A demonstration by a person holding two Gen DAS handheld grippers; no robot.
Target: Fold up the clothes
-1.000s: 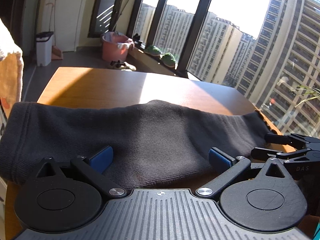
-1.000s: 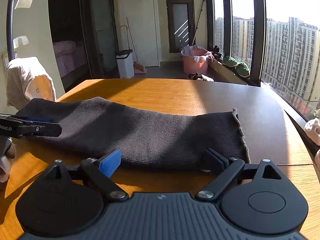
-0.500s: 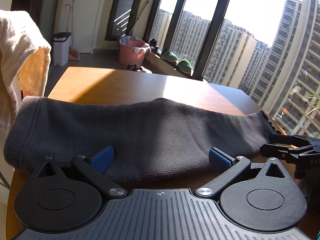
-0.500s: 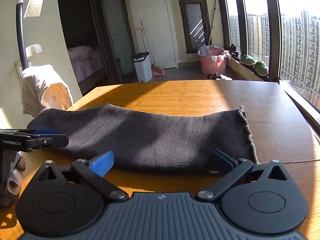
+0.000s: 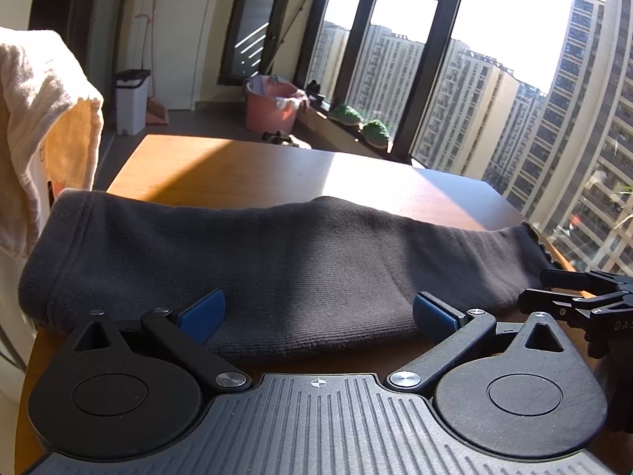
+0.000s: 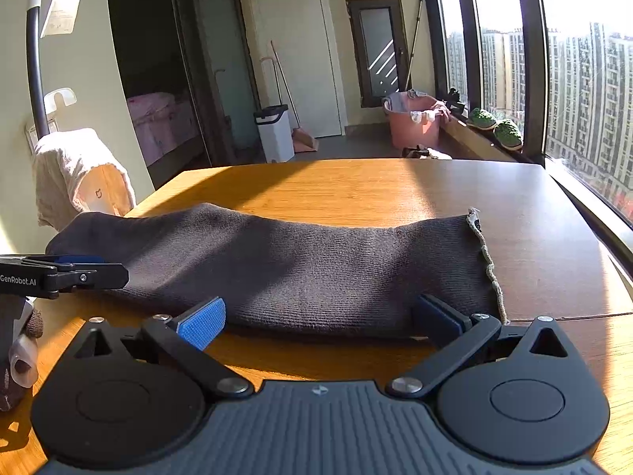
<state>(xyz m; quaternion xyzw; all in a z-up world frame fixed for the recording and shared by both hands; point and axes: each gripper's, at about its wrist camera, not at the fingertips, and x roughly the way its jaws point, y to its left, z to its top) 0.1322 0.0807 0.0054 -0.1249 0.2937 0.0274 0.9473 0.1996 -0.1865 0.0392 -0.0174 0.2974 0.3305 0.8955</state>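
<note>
Now, in the left wrist view, the left gripper (image 5: 316,312) sits low over the dark cloth (image 5: 277,261) on the table (image 5: 237,166), fingers wide apart and holding nothing. It has lifted and pulled back a bit since before. The right gripper (image 5: 581,297) is cut off.

Over in the right wrist view, the right gripper (image 6: 320,320) is spread wide too, at the cloth's near edge (image 6: 316,273). The left gripper (image 6: 63,273) shows only partly.

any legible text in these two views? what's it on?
"GenRobot.AI": side of the left tool, right wrist view.
"DAS", cut off by the frame edge: right tool, left wrist view.
Paper tag hanging by the wall: print too small to read.
Logo on the covered chair back: unreadable.
</note>
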